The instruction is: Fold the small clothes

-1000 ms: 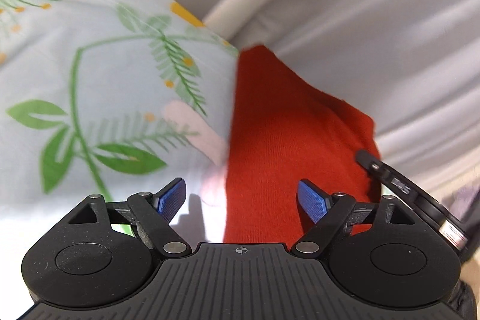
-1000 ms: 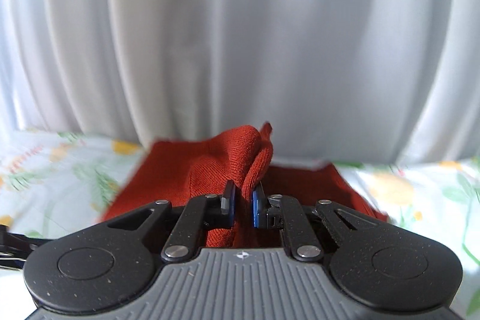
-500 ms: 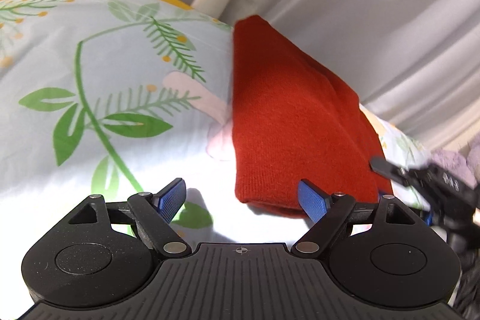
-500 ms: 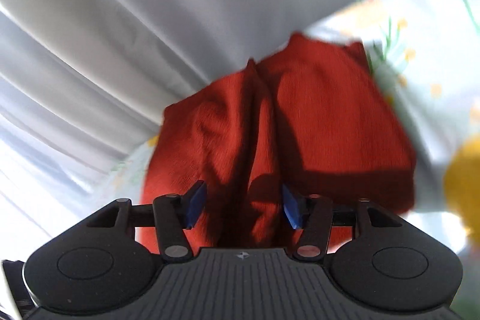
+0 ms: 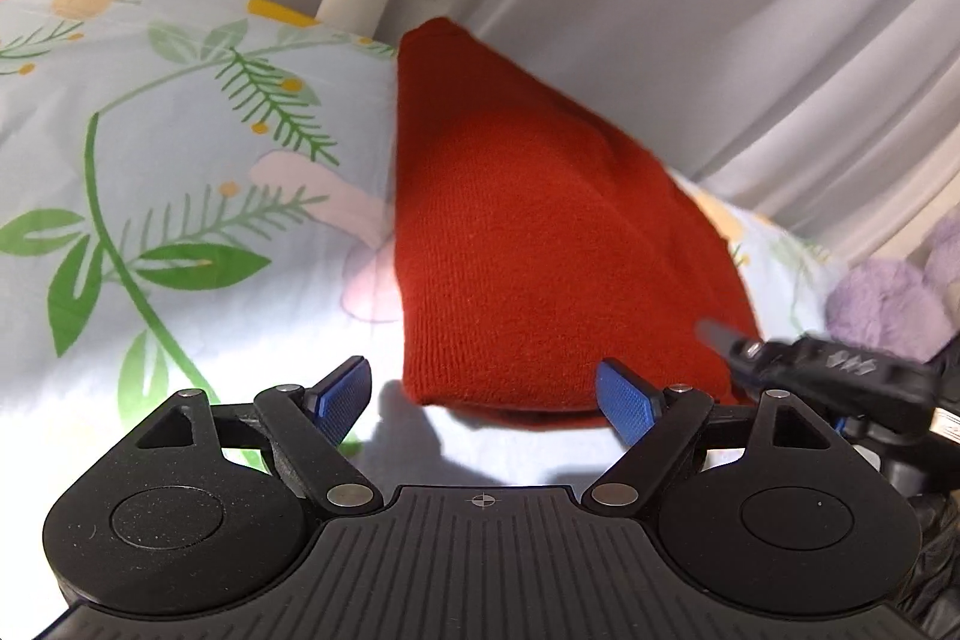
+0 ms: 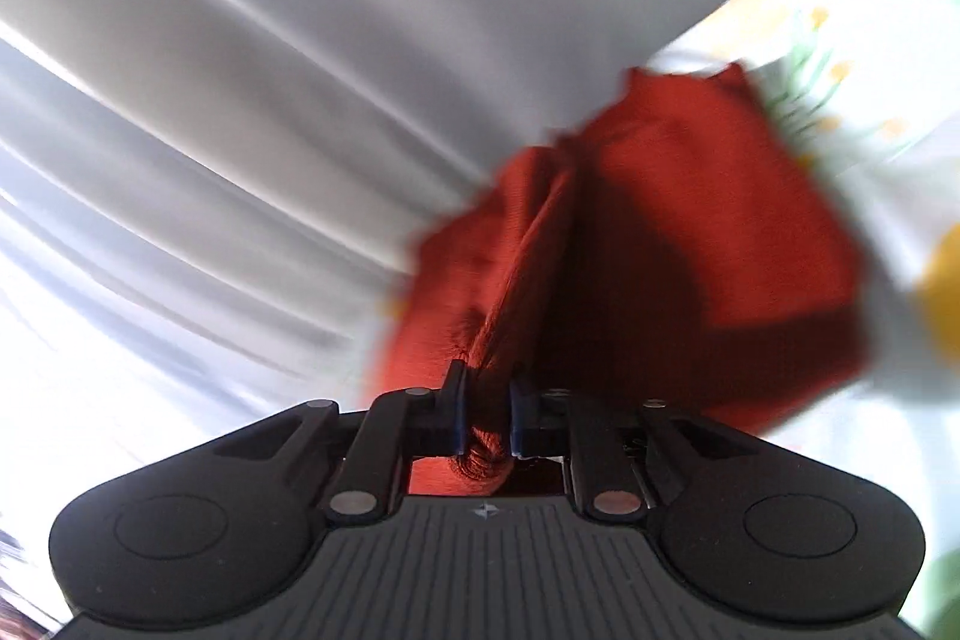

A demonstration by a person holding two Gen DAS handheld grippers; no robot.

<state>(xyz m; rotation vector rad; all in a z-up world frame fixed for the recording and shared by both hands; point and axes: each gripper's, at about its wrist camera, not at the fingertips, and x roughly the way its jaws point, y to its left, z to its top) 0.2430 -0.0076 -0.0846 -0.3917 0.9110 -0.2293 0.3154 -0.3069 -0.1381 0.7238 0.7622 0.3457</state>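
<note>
Our right gripper point(image 6: 485, 415) pinches a bunch of the red knit point(image 5: 540, 244) to carry a fold across. Our left gripper point(image 5: 483, 397) waits spread wide, empty (likely ready to pin the near edge) on the floral sheet point(image 5: 150, 148).

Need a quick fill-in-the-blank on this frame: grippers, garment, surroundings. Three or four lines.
1. The right gripper is shut on a bunched fold of the ____ knitted garment.
2. The left gripper has its jaws ____, holding nothing.
3. The garment lies on a pale sheet printed with green ____.
4. A fluffy ____ soft toy sits at the left view's right edge.

Missing: red; open; leaves; purple
</note>
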